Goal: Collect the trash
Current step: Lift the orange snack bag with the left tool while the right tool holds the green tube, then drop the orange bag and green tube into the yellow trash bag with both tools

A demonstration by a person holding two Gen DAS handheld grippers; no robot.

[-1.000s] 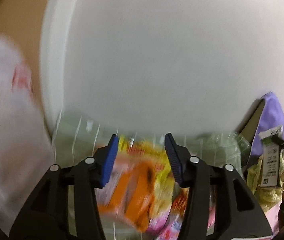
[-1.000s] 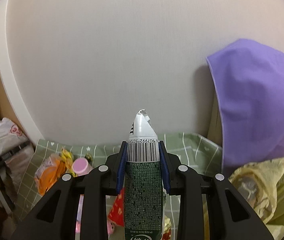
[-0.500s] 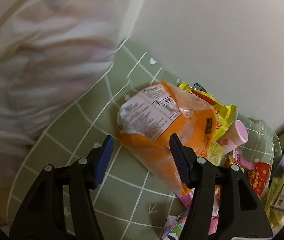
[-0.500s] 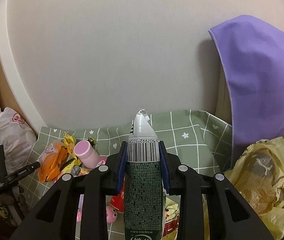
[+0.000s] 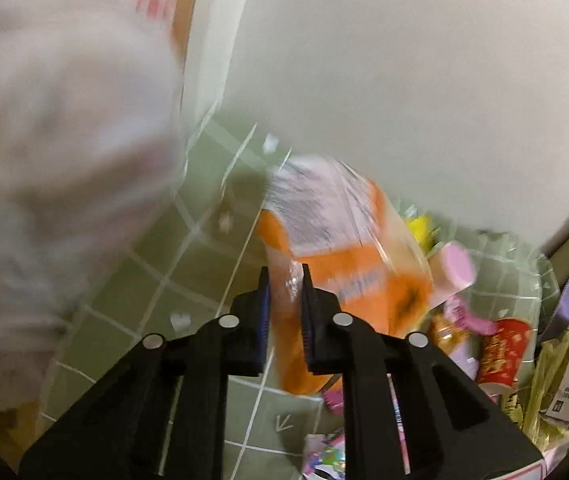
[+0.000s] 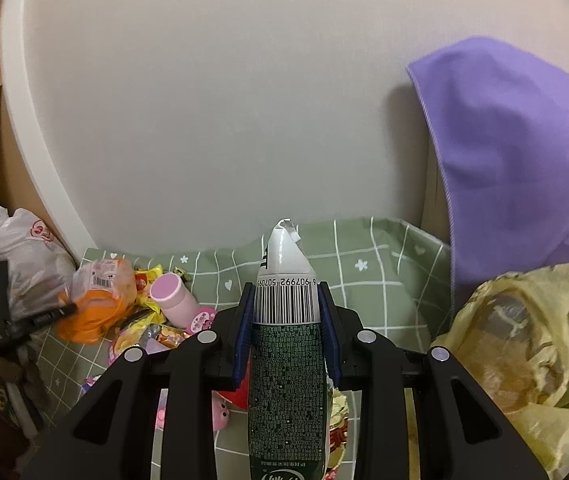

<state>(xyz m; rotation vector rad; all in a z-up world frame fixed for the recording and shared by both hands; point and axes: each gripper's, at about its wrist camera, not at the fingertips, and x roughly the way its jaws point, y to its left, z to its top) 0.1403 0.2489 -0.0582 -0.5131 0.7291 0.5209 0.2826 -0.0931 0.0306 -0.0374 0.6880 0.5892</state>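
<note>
left hand-held gripper (image 5: pixel 285 280), centre of the left wrist view: jaws have just been closing, now narrow, pinching the clear edge of the orange snack bag (image 5: pixel 348 264). bag sits centre frame on the green checked cloth (image 5: pixel 156 288), blurred. white plastic bag (image 5: pixel 56 140) fills the left half, also blurred. pink bottle (image 5: pixel 454 268) just right of the orange bag, red wrapper (image 5: pixel 500 352) lower right.

right hand-held gripper (image 6: pixel 286 308), bottom centre of the right wrist view: clamped on a dark green pouch (image 6: pixel 286 380), barcode end up, torn white tip pointing at the wall. yellow plastic bag (image 6: pixel 524 352) lower right, purple cloth (image 6: pixel 516 152) above it. the wrapper pile lies lower left on the cloth.
</note>
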